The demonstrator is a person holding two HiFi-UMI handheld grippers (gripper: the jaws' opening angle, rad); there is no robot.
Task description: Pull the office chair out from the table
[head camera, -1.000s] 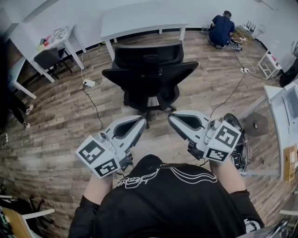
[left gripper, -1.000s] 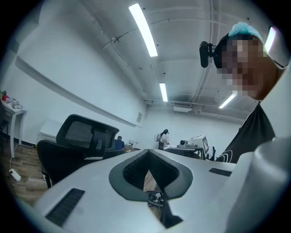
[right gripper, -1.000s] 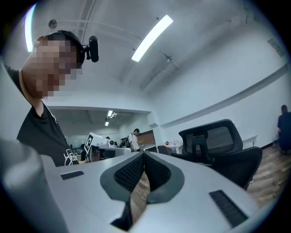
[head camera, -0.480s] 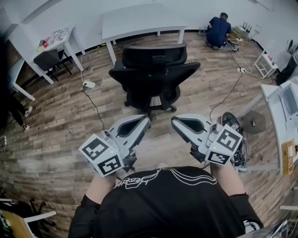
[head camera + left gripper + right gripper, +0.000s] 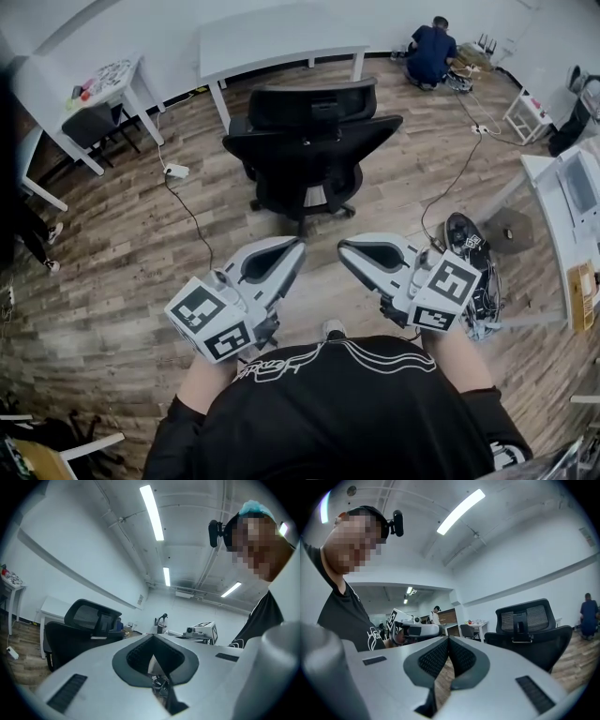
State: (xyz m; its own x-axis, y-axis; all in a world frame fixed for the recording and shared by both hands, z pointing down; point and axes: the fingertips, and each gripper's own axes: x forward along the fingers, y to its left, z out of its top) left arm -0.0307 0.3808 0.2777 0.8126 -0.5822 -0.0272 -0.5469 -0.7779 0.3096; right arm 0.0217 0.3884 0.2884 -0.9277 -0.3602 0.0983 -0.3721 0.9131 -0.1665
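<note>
Two grippers hang low in front of the person, both with jaws pressed together and nothing between them: the left gripper [image 5: 294,249] and the right gripper [image 5: 344,248] point forward side by side, tips close to each other, over bare wooden floor [image 5: 122,272]. Neither touches anything.

The office chair [image 5: 305,141], black with a mesh backrest and headrest, stands ahead of them and well apart from both, its back turned toward the person. Behind it is the white table [image 5: 281,37]; the chair sits just in front of the table's near edge, slightly right of its left leg. Whether the seat reaches under the tabletop cannot be told from above. A power strip [image 5: 175,171] with its cable lies on the floor to the chair's left, and a person [image 5: 431,52] crouches by the far wall.

As a judgement, no grip on the chair exists at this moment, so the pull itself is either not begun or finished; the closed, empty jaws fit both readings. If the chair is to come further out, the next move calls for opening one or both sets of jaws, closing the gap to the backrest's top edge or an armrest, clamping there, and drawing straight back, keeping the castors clear of the cable.
</note>
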